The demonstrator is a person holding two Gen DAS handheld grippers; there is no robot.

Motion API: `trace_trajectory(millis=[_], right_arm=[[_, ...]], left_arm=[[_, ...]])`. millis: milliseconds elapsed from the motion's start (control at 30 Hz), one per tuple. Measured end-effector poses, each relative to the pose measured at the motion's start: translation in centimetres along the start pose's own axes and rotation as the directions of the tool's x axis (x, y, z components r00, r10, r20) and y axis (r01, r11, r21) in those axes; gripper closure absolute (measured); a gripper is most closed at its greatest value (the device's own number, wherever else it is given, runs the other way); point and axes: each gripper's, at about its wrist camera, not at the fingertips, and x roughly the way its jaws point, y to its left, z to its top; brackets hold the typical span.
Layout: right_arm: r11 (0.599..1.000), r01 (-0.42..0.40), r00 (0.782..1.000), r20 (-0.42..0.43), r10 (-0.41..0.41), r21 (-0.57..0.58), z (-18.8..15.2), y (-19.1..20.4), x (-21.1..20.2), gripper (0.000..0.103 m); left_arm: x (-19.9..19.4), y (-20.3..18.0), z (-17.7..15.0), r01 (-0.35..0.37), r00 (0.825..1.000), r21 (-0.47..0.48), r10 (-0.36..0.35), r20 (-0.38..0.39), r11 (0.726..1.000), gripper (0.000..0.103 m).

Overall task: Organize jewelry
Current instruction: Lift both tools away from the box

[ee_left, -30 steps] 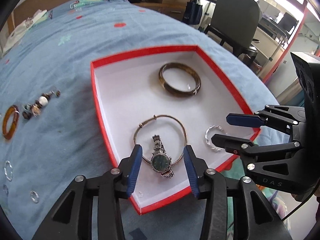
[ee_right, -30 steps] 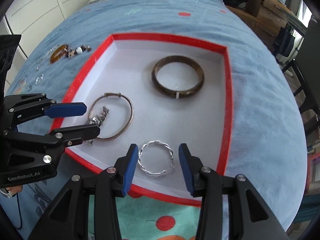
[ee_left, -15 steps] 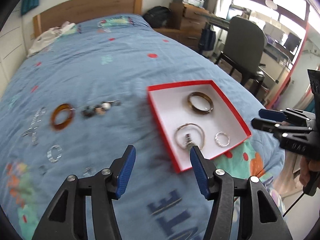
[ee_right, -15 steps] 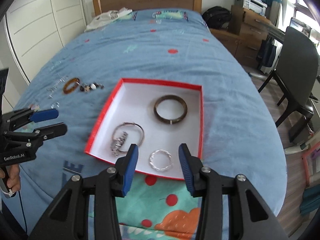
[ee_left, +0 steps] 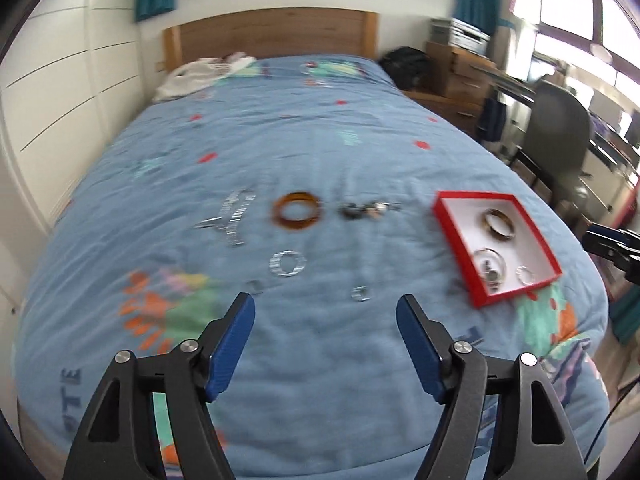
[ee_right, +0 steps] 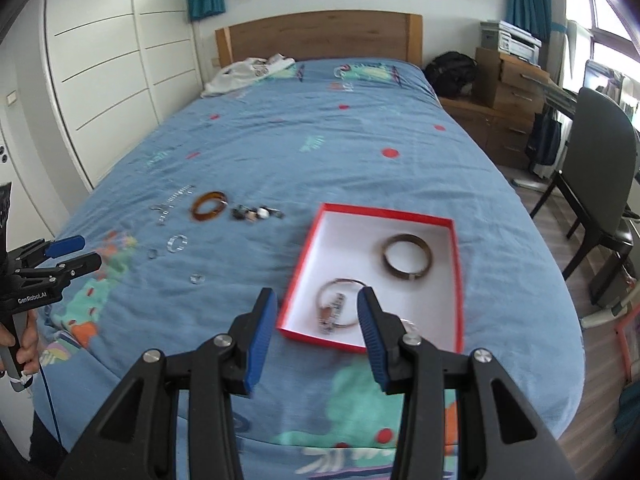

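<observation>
Your red-rimmed, white-lined shallow box (ee_right: 456,264) lies flat on the blue patterned bedspread (ee_right: 320,152), toward its right side. Inside it sit a dark brown bangle (ee_right: 407,257) at the far end, a thin metal hoop bracelet (ee_right: 340,300) with a silver wristwatch (ee_right: 331,312) lying across it nearer you, and a twisted silver ring (ee_left: 526,275) in the near corner.

Loose on the bedspread, well left of the box, lie an amber translucent bangle (ee_left: 297,211), a short string of dark and pale beads (ee_left: 366,209) just beside it, a blurred silver chain (ee_left: 234,216), and several small silver rings (ee_left: 287,264).

Your left gripper (ee_left: 325,344) hangs above bare bedspread; its jaws have just been opening and stand wide with nothing between them. Your right gripper (ee_right: 316,334) hovers before the box's near edge, jaws moderately apart, holding nothing.
</observation>
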Motion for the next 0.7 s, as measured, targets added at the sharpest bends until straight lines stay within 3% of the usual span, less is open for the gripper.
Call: trace_trajectory(millis=[400,700], right_arm=[[0.996,-0.069,0.997,0.016,0.069,-0.05,0.8,6.7,0.8,0.062],[0.99,-0.116,0.993,-0.024,0.115,-0.084,0.9,9.5,4.0,0.062]], left_arm=[[-1.4,7.1,-2.3,-0.065,0.998,-0.118,0.065,-0.003,0.991,0.028],[1.1,8.2,-2.8,-0.071,0.997,-0.129,0.067,-0.035,0.989,0.028]])
